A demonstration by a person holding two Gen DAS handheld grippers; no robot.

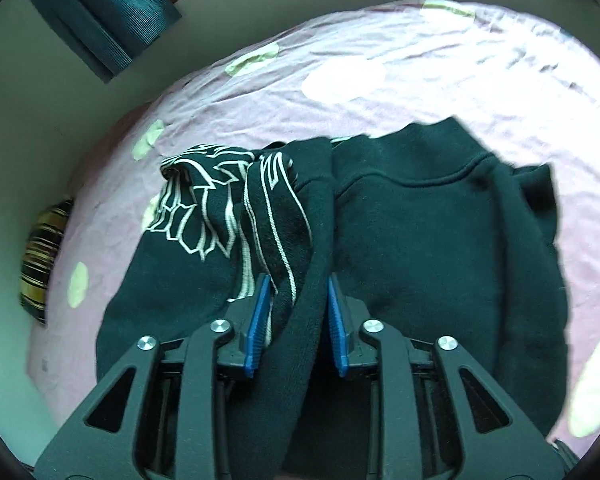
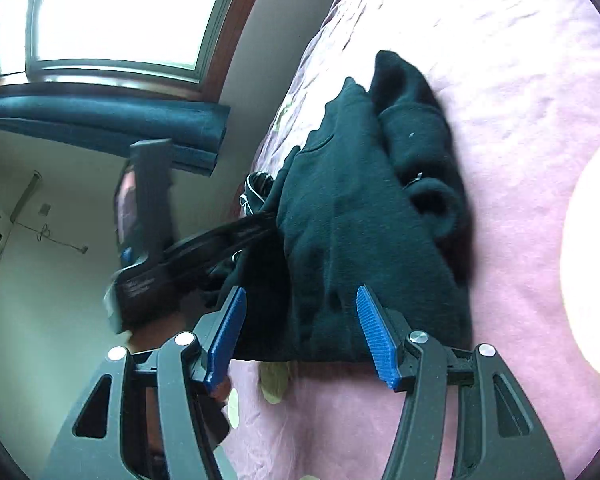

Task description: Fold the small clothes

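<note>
- The dark sweatshirt (image 1: 420, 220) lies on the pink bedsheet (image 1: 380, 92) just ahead of both tools, partly folded — one side has been drawn in over the body, so the white-line print (image 1: 204, 208) shows bunched beyond and to the left of the left tool's tips.
- The left tool (image 1: 296, 304) has a thick fold of the sweatshirt running up between its blue pads. The pads stand a little apart and I cannot tell whether they press the cloth; it looks more like a loosening hold than a firm pinch.
- The right tool (image 2: 300, 320) is spread wide and holds nothing. The sweatshirt's near hem lies just past its tips, between the two pads' lines, not touched as far as I can see.
- Judged from this: the first side fold looks about laid. The bunched printed part is not yet flat, and the far sleeve (image 2: 420, 152) to the right tool's right, lying rumpled on top, still needs tucking — then a final fold across.
- Open sheet lies beyond and to the right of both tools. To the left tool's left the bed edge (image 1: 112, 168) is close, with a wall past it, so there is little room on that side.
</note>
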